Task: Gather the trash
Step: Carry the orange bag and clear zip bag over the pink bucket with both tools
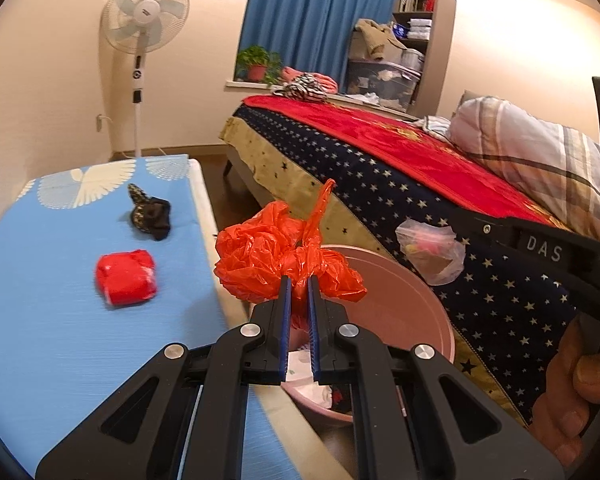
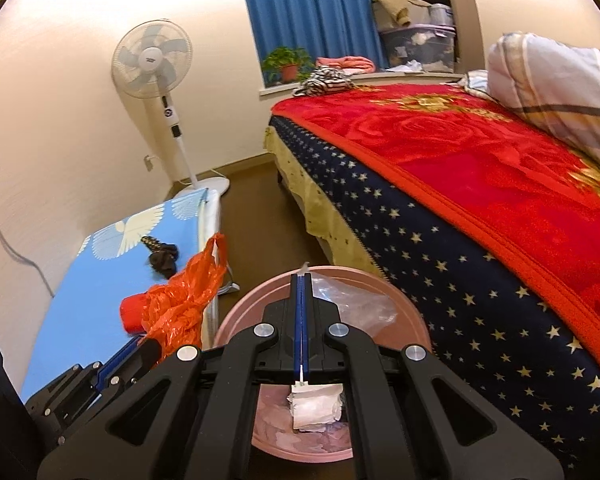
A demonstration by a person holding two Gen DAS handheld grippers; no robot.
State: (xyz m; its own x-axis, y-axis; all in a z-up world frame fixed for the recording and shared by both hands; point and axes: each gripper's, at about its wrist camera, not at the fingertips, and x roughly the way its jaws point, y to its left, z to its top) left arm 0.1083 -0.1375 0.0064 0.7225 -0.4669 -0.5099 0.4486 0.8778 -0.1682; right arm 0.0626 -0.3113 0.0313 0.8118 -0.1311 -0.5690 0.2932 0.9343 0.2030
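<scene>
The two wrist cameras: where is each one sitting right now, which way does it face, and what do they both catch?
Left wrist: on the left gripper, facing the window wall; fingers clamp the orange bag above the pink bin; the right gripper with the clear bag and a hand show.
Right wrist: on the right gripper, tilted down over the pink bin; left gripper shows at lower left.
Shared: bin, orange bag, blue table, fan, bed.

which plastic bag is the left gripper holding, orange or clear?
The orange bag, crumpled between the left gripper fingers. The clear bag hangs from the right gripper.
</scene>
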